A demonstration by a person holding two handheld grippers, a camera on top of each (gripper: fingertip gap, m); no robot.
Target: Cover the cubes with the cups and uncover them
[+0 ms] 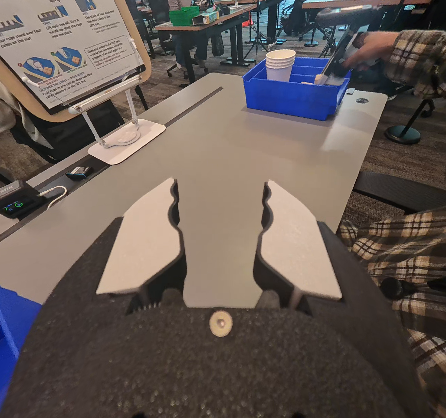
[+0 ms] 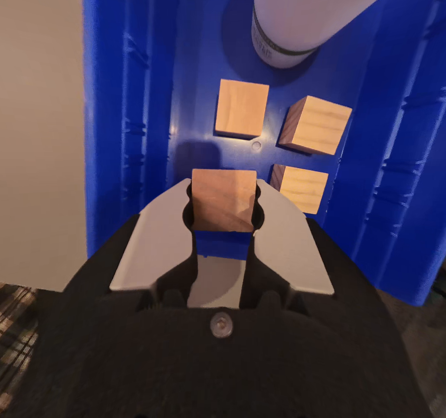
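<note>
Right gripper (image 2: 223, 200) was clamped on one wooden cube (image 2: 223, 201) inside the blue bin (image 2: 386, 189), jaws closed to the cube's width, a pad on each side. Three more cubes (image 2: 242, 109) sat just beside it, with the cup stack (image 1: 280, 64) at the bin's far end. Best bet: lift straight up so it clears the neighbours. Left gripper (image 1: 220, 186) hung wide open, empty, over the grey surface (image 1: 241, 140).
</note>
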